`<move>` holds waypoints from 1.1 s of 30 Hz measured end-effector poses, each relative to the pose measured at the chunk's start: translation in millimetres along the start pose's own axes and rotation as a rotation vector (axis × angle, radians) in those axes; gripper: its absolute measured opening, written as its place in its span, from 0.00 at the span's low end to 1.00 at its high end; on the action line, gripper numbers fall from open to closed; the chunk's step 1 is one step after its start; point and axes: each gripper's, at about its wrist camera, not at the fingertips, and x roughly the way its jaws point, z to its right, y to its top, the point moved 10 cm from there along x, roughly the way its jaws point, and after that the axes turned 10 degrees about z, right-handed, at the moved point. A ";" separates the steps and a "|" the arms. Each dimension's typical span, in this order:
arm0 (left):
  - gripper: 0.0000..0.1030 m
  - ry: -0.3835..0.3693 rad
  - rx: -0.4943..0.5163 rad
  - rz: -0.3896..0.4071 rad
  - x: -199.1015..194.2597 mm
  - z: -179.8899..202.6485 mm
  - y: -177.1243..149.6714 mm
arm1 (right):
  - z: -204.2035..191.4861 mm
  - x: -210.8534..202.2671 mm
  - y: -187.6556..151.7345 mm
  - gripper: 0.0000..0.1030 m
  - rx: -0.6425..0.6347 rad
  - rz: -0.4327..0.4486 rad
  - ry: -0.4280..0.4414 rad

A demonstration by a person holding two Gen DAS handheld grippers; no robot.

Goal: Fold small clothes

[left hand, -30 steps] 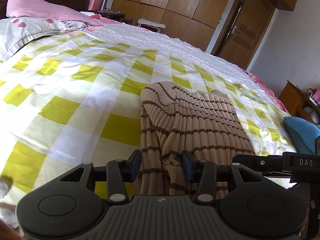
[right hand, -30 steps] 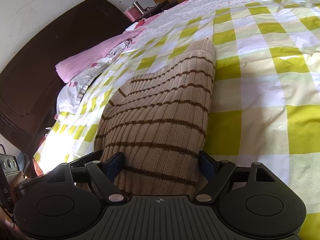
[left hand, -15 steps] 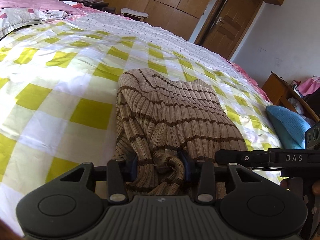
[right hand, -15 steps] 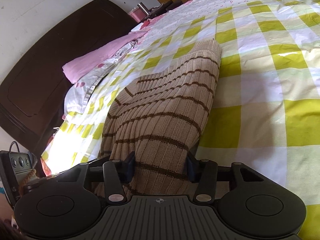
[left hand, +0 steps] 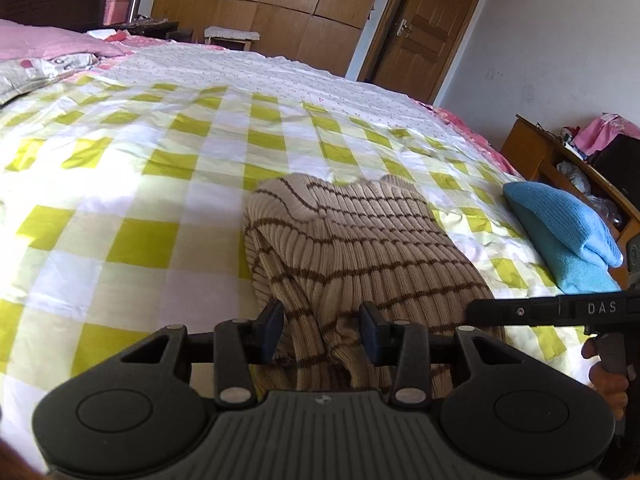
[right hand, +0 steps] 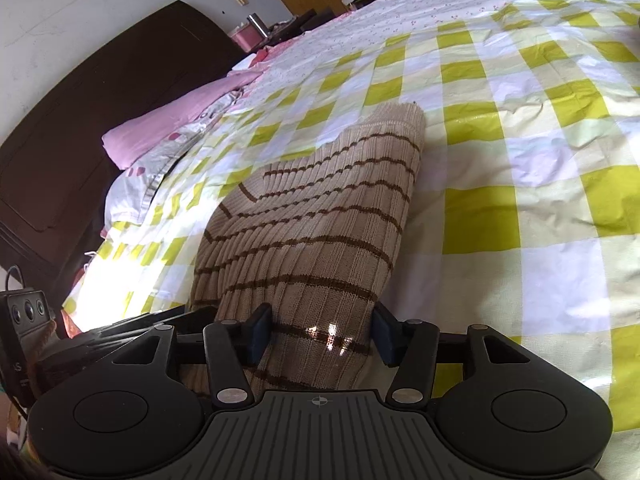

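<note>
A beige knitted sweater [left hand: 360,240] with thin brown stripes lies lengthwise on the yellow-and-white checked bedcover [left hand: 140,200], its near end raised off the bed. My left gripper [left hand: 321,330] is shut on the bunched near left part of the sweater. My right gripper [right hand: 322,334] grips the near right part of the sweater [right hand: 320,220]; its jaws are opening slightly, and the knit still fills the gap and touches both pads. The right gripper's side bar [left hand: 560,312] and the hand [left hand: 608,384] that holds it show at the right of the left wrist view.
A folded blue knit [left hand: 568,240] lies at the bed's right edge, beside a wooden cabinet [left hand: 532,152]. Pink and white pillows [right hand: 168,128] rest against the dark headboard [right hand: 80,120]. Wooden wardrobes [left hand: 280,0] and a door [left hand: 424,32] stand beyond the bed.
The right jaws have narrowed from wide apart onto the sweater's near end. Both grippers have drawn back and up, and the near end of the sweater has come up with them.
</note>
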 end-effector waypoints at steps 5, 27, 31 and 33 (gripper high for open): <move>0.44 0.034 0.026 0.011 25.8 -4.2 20.6 | -2.5 -1.5 0.0 0.51 -0.045 0.015 -0.012; 0.16 -0.027 -0.111 0.020 79.0 -15.0 71.6 | 10.7 -2.9 12.7 0.43 0.020 0.051 0.015; 0.16 0.029 -0.193 0.014 95.9 -47.1 66.4 | 9.1 3.7 15.4 0.43 0.016 0.054 0.013; 0.16 0.055 -0.201 -0.024 104.6 -56.0 51.3 | 7.0 5.4 16.3 0.43 0.007 0.058 0.015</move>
